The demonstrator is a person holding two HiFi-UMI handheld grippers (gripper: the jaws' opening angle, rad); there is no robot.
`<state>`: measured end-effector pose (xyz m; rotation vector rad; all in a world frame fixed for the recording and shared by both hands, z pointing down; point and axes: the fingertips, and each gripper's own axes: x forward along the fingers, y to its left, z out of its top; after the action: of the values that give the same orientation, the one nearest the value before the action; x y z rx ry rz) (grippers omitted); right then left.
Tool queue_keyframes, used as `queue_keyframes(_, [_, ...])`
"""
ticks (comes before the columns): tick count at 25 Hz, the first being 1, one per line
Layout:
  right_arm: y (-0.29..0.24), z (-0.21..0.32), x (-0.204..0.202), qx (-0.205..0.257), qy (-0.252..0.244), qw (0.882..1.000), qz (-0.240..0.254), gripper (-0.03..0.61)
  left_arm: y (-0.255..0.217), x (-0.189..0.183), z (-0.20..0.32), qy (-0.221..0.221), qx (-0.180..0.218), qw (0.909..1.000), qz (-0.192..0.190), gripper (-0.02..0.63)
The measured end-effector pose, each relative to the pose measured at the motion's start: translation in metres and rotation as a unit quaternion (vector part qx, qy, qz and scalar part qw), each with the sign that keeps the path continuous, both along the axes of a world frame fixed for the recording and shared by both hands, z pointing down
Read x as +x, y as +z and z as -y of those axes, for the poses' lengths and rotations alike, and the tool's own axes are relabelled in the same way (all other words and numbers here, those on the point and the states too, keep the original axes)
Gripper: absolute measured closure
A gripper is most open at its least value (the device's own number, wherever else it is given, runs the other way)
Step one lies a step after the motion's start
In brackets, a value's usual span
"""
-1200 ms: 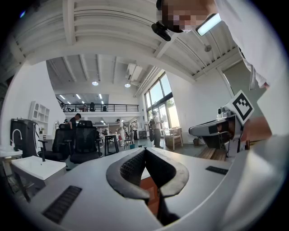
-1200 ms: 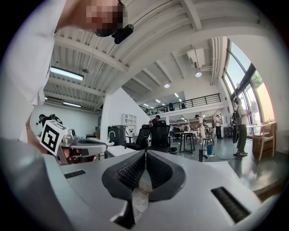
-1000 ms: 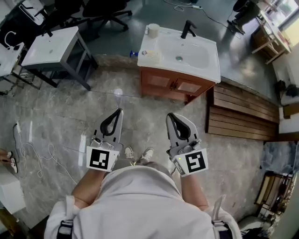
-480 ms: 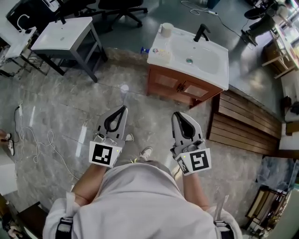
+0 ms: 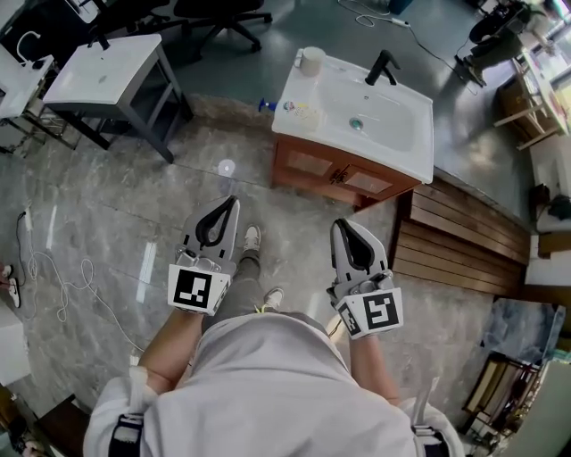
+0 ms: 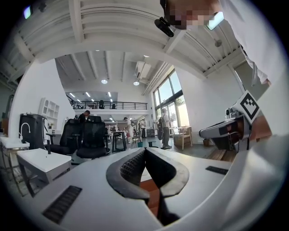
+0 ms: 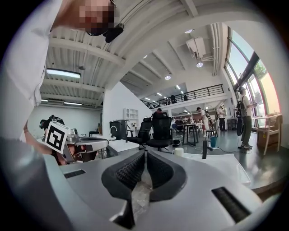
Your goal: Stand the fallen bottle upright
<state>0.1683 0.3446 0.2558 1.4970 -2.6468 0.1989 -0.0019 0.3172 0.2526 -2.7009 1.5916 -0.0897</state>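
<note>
A clear bottle with a blue cap lies on its side at the left end of the white sink top, which sits on a wooden cabinet. Both grippers are held out level over the floor, well short of the cabinet. My left gripper is shut with nothing in it, its tips meeting in the left gripper view. My right gripper is shut and empty too. The bottle does not show clearly in either gripper view.
On the sink top stand a pale cup and a black tap. A second white washstand and an office chair are at the upper left. Cables lie on the floor at left, and wooden decking at right.
I have stepped toward the cabinet, and one shoe has come forward between the grippers. Both grippers have moved ahead with me and stay shut.
</note>
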Motion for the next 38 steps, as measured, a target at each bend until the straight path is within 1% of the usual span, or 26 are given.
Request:
queue_keyframes(5, [0.006,0.077,-0.013,-0.015,-0.011,1.0,-0.025,0.535,0.019,-0.01,0.083,0.002,-0.02,0.9997,-0.01,0.596])
queue_keyframes(7, [0.007,0.111,-0.017,-0.018,-0.006,1.0,-0.023,0.535,0.022,-0.012,0.118,0.007,-0.023,0.9997,-0.01,0.597])
queue_keyframes(12, [0.001,0.194,-0.029,-0.014,0.014,1.0,-0.009,0.535,0.018,-0.015,0.201,0.029,-0.016,0.9992,-0.022,0.595])
queue_keyframes(15, [-0.002,0.227,-0.038,-0.015,0.023,1.0,-0.009,0.535,0.023,-0.021,0.238,0.038,-0.026,0.9984,-0.031,0.596])
queue_keyframes(19, [-0.002,0.26,-0.042,-0.021,0.038,0.999,-0.022,0.535,0.029,-0.033,0.281,0.044,-0.035,0.9975,-0.041,0.596])
queue_keyframes(23, [0.0,0.284,-0.051,-0.02,0.048,0.998,-0.026,0.535,0.033,-0.045,0.31,0.052,-0.03,0.9973,-0.043,0.597])
queue_keyframes(27, [0.002,0.302,-0.064,-0.027,0.052,0.998,-0.018,0.535,0.034,-0.058,0.319,0.052,-0.049,0.9958,-0.057,0.595])
queue_keyframes(30, [-0.001,0.309,-0.068,-0.027,0.054,0.998,-0.016,0.535,0.034,-0.062,0.322,0.057,-0.053,0.9951,-0.06,0.596])
queue_keyframes(34, [-0.006,0.317,-0.06,-0.023,0.064,0.997,-0.021,0.535,0.036,-0.053,0.332,0.074,-0.061,0.9927,-0.073,0.596])
queue_keyframes(38, [-0.007,0.328,-0.044,-0.018,0.07,0.997,-0.021,0.535,0.029,-0.032,0.342,0.084,-0.055,0.9916,-0.082,0.597])
